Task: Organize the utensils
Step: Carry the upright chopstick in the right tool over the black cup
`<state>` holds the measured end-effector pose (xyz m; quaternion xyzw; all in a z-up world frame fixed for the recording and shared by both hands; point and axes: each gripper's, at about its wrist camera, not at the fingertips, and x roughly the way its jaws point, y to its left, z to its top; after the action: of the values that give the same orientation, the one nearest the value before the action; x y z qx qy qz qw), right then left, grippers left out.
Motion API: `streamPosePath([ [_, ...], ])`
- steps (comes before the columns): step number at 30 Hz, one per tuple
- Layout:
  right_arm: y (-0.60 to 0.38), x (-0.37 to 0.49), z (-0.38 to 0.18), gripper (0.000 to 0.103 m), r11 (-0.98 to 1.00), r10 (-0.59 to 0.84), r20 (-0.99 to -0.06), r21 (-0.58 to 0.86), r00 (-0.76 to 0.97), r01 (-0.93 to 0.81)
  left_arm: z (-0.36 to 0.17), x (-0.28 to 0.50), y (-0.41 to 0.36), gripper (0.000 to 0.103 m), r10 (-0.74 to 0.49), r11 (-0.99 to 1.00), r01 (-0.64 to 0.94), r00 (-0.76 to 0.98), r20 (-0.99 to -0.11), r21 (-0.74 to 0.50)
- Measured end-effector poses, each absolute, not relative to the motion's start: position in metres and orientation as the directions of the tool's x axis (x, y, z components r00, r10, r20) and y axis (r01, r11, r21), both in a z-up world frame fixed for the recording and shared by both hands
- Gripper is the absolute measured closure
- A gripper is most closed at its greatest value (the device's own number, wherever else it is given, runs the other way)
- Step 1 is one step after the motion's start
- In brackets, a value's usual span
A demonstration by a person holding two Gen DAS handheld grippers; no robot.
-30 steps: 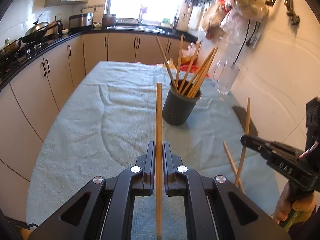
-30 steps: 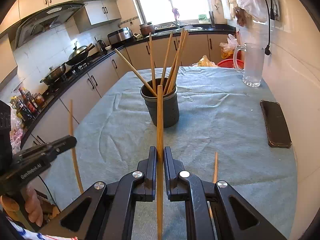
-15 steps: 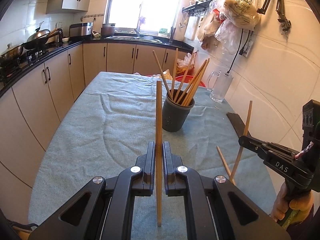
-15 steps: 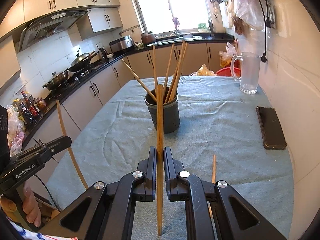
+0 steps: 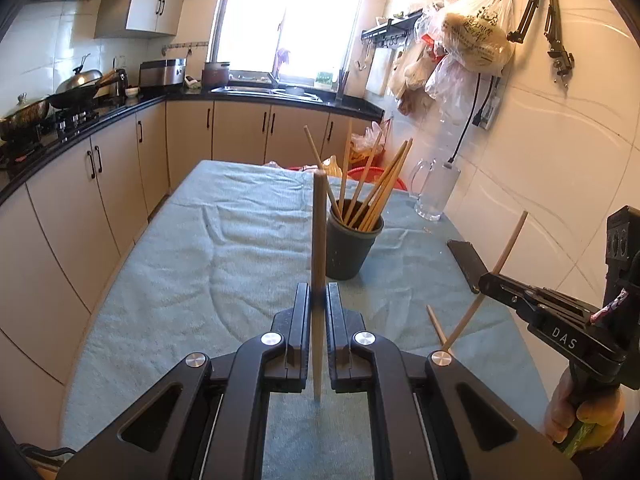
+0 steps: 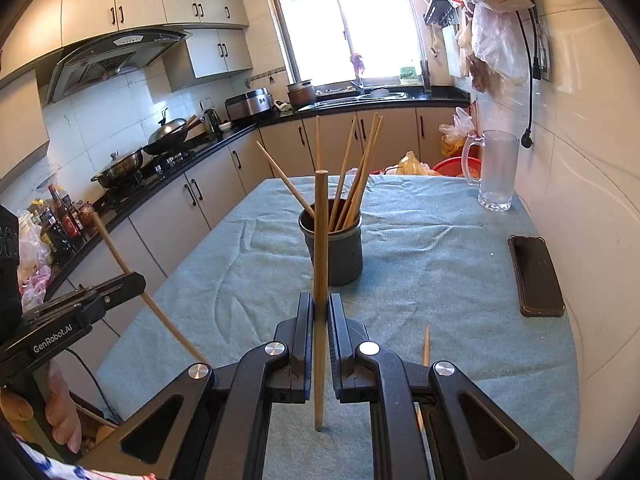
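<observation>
Both tongs are up off the surface point(image 6: 460, 264), each clamped tight on a single wooden chopstick. The left tongs point(image 5: 318, 292) pinch the left chopstick point(image 5: 318, 240) near its middle, standing upright in their own view — its lower tip hangs free above the cloth, between the black arms. The right tongs point(image 6: 320, 304) grip the right chopstick point(image 6: 320, 240) the same way.

Ahead of both stands the dark holder cup point(image 6: 340, 248) on the blue-green cloth, a fan of chopsticks leaning out of it; their lower ends are hidden inside.

A third, loose chopstick point(image 6: 426, 346) lies on the cloth near the right tongs — only its far end shows, the rest cut off behind the tongs' arm.

Writing: "GenRobot.AI" on the left tongs' side seen from the right camera, "DAS" on the right tongs' side seen from the left. The print on the hanging plastic bag point(image 5: 476, 36) is too distorted to read. The hands are mostly out of frame.

A dark phone point(image 6: 536, 276) lies by the wall, a glass mug point(image 6: 494, 170) beyond.
</observation>
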<state>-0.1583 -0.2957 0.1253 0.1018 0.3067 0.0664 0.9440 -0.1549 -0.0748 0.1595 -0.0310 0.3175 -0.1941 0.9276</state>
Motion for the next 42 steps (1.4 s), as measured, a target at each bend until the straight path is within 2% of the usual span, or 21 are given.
streamPosePath([
  [27, -0.312, -0.138, 0.154, 0.095, 0.962, 0.197, -0.503, 0.264, 0.841, -0.068, 0.206, -0.123, -0.095, 0.097, -0.439, 0.89, 0.429, 0.709, -0.552, -0.156],
  [42, -0.317, -0.117, 0.184, 0.095, 0.965, 0.19, -0.463, 0.249, 0.865, -0.079, 0.23, -0.097, -0.112, 0.097, -0.41, 0.893, 0.448, 0.756, -0.511, -0.055],
])
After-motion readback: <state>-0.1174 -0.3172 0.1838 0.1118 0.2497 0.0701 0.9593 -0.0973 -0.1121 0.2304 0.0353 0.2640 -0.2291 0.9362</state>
